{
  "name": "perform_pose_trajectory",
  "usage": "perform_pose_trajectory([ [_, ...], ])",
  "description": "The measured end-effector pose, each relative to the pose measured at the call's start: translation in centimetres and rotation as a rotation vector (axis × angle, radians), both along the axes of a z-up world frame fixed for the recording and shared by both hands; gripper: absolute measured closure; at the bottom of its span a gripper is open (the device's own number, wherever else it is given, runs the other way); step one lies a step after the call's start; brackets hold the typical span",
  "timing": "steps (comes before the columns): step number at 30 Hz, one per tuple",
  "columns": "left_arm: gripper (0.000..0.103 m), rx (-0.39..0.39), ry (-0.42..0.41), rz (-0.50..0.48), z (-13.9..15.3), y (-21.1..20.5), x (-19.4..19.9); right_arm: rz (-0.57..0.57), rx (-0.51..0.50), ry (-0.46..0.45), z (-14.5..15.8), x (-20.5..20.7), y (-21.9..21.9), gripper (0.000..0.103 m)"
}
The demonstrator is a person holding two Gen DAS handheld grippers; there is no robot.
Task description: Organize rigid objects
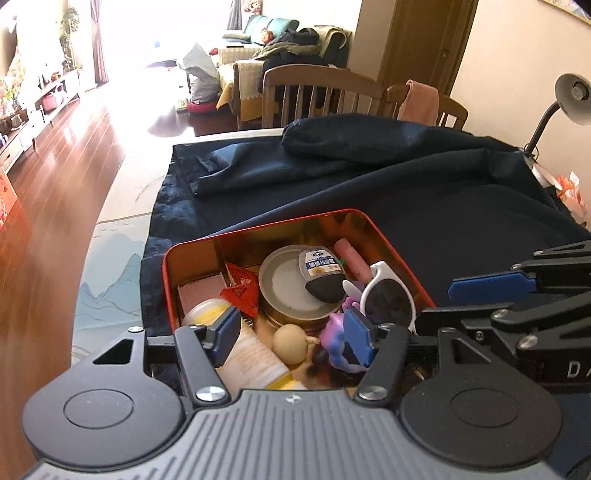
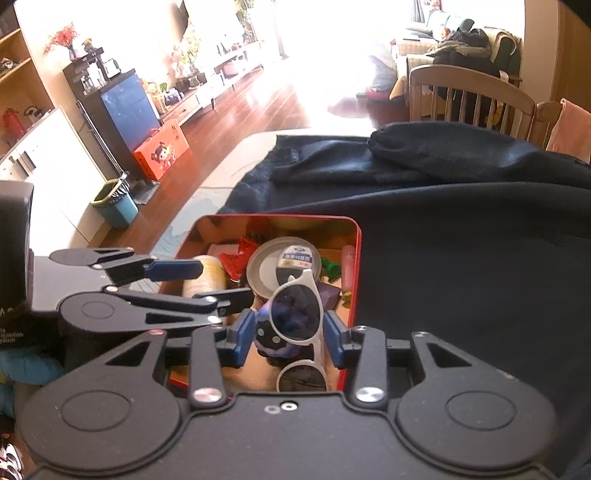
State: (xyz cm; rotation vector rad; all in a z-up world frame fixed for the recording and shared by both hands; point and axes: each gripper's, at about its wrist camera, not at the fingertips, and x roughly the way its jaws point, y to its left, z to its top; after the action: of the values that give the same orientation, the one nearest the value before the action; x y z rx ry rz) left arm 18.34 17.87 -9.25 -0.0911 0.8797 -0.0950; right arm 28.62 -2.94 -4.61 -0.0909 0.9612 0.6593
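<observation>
Inside, a red tin [image 1: 400,254] crammed with white sunglasses [image 1: 384,295], toys.

I see sunlit living room: glossy wood floor [image 1: 55,206] at 9 o'clock, wooden chairs [image 1: 317,96] at 12, sofa [image 1: 269,27] beyond, bright window glare.

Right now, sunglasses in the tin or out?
In. The white sunglasses lie inside the red tin, atop the other items, between the right gripper's open jaws.
</observation>
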Motion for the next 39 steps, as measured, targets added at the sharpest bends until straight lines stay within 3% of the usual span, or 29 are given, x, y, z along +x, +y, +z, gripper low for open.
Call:
perform_pose_trajectory([
  [10, 0.034, -0.003, -0.052, 0.048, 2.6, 0.3, -3.3, 0.038, 0.074, -0.039, 1.6, -2.0, -1.1, 0.041],
  [22, 0.027, 0.068, -0.079, 0.117, 4.4, -0.1, -7.0, 0.080, 0.106, -0.126, 2.9, -4.7, -2.5, 0.016],
  [28, 0.019, 0.066, -0.090, 0.125, 5.2, -0.4, -8.7, 0.074, 0.118, -0.179, 3.3, -6.0, -3.3, 0.011],
  [32, 0.016, 0.057, -0.090, 0.131, 5.7, -0.7, -9.6, 0.070, 0.106, -0.218, 3.4, -7.0, -3.8, 0.001],
  [36, 0.001, 0.056, -0.101, 0.130, 6.1, -1.2, -10.5, 0.067, 0.113, -0.233, 3.3, -7.6, -4.3, 0.000],
  [39, 0.001, 0.055, -0.108, 0.127, 6.2, -1.6, -11.0, 0.062, 0.124, -0.247, 3.3, -8.2, -4.8, 0.000],
])
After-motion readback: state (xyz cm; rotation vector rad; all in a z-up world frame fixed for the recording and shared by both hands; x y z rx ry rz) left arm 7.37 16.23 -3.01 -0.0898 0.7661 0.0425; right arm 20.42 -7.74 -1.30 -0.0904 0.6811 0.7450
